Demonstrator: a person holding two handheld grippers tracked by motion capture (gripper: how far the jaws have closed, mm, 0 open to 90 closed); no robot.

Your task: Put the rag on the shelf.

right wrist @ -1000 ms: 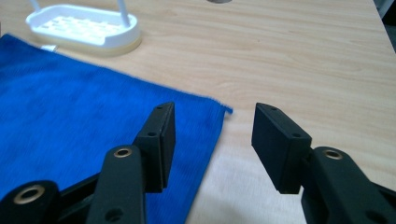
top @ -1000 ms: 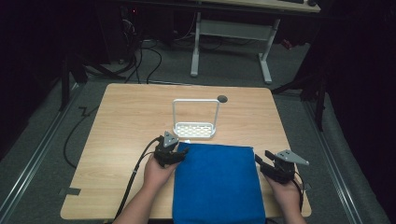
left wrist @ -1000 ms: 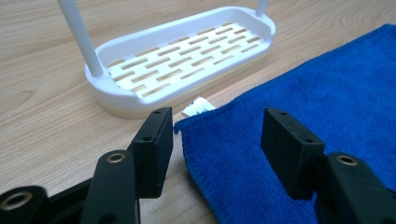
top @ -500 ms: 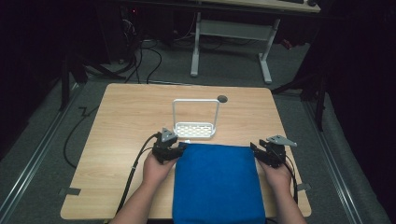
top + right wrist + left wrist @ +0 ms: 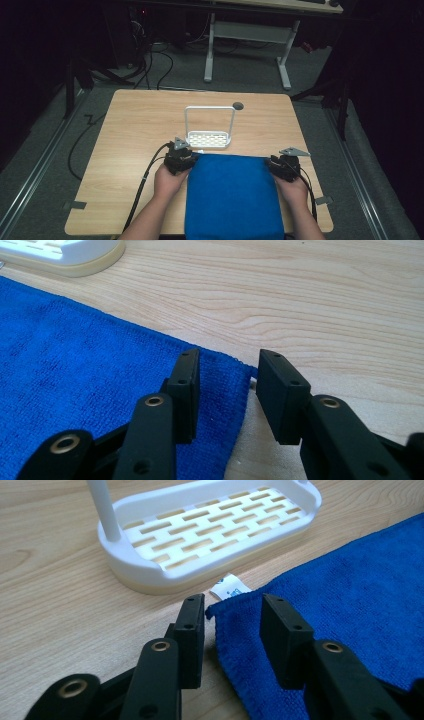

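Lying flat on the near half of the wooden worktop point(image 5: 130, 125), a blue towel point(image 5: 232, 197) reached to the near edge, its far edge running just in front of a white slotted rack point(image 5: 209, 139). In the left gripper view, a small white label point(image 5: 229, 586) stuck out from the towel's far-left corner, between the towel and the rack's base; it carried small blue marks, too small to read. No other writing or brand could be made out on the towel or the rack.

The left gripper point(image 5: 181, 156) sat at that far-left corner. Its fingers point(image 5: 192, 630) stood apart, one on the bare wood and the other over the cloth, with the corner of the towel between them and nothing pinched. The right gripper point(image 5: 283, 165) sat at the far-right corner. Its fingers point(image 5: 184, 385) were likewise parted, one over the blue cloth and the other over bare wood beyond the towel's edge, holding nothing. Each gripper was held in a hand coming in from the near side, and a black cable point(image 5: 142, 185) trailed back from the left one.

The rack had a tall white hoop handle point(image 5: 210, 107) rising over its slotted tray. A dark round hole point(image 5: 238, 105) sat in the worktop behind it, towards the far edge.
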